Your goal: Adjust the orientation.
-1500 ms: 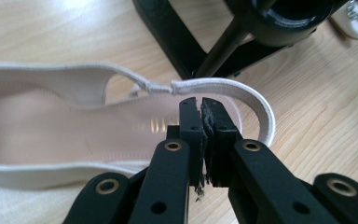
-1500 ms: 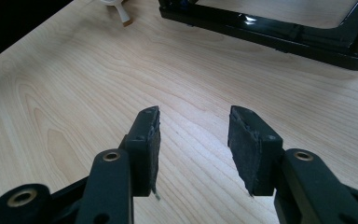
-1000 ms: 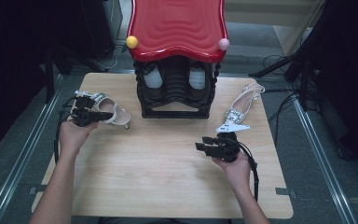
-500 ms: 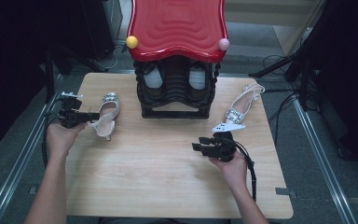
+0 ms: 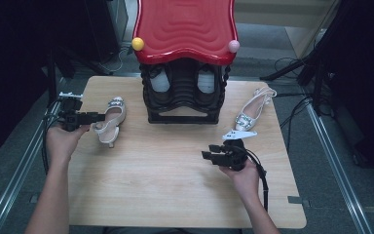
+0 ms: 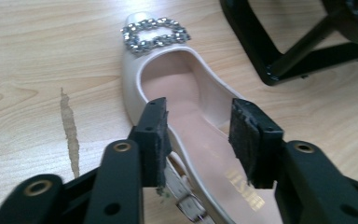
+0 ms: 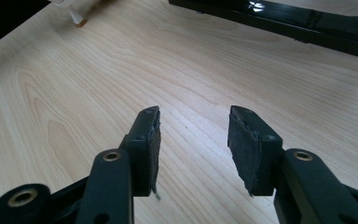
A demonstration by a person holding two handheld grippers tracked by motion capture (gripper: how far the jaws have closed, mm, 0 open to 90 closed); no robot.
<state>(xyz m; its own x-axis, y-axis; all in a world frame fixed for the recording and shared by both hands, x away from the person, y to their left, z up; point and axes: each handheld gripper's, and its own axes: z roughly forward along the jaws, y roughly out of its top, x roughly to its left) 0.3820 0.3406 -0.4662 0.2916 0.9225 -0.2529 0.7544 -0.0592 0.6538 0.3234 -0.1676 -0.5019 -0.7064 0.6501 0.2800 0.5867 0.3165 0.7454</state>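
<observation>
A cream slingback shoe [image 5: 111, 119] with a rhinestone buckle lies on the wooden table [image 5: 175, 195] at the left, toe pointing to the back. My left gripper [image 5: 99, 118] is at its heel end. In the left gripper view the jaws [image 6: 200, 135] have just been opening. They stand apart over the shoe [image 6: 168, 84], with its heel part between them and the pads clear of it. The matching shoe [image 5: 250, 113] lies at the right rear. My right gripper [image 5: 207, 156] hovers open over bare wood [image 7: 193, 140], pointing left.
A black shoe rack with a red wavy top [image 5: 185, 29] stands at the middle back of the table, and its black base [image 6: 270, 60] lies close to the right of the left shoe. A white tag [image 5: 238, 133] lies by the right shoe. Cables trail from both grippers.
The left hand moved left and the shoe swung round from lying sideways to toe-away. The left jaws, shut on the shoe before, now stand apart. The right hand has not moved.
</observation>
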